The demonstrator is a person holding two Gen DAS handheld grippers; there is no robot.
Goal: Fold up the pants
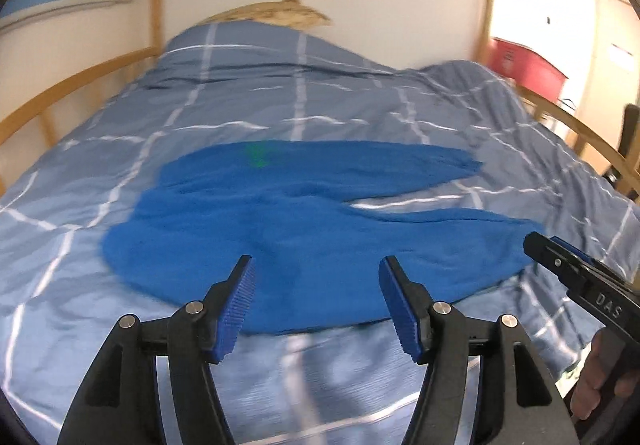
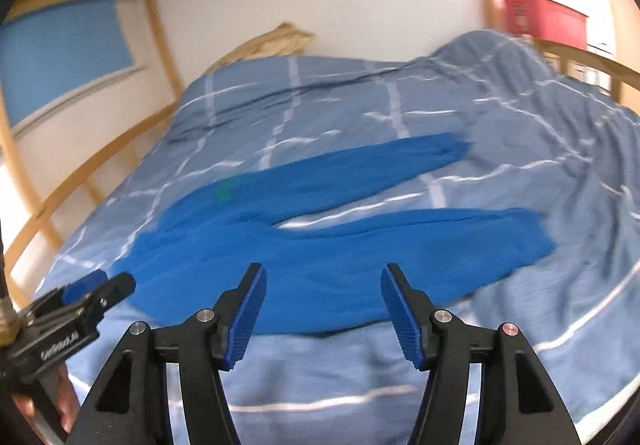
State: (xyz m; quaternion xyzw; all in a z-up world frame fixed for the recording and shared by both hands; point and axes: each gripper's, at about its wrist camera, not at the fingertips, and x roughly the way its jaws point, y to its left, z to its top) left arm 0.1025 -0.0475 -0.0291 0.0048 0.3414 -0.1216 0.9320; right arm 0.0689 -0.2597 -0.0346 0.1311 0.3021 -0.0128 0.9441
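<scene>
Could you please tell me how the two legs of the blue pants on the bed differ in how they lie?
The far leg of the blue fabric pants looks narrower and ends further back on the checked blue duvet. The near leg looks broader, ending closer to the camera. Both lie flat, splayed apart, pointing right.

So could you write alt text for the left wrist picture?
Blue pants lie spread flat on a bed's checked blue duvet, legs apart. The open, empty left gripper hovers in front; the right gripper shows at right.

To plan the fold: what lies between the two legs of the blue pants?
Only bare checked duvet shows between the pants legs, clearest in the right wrist view.
</scene>
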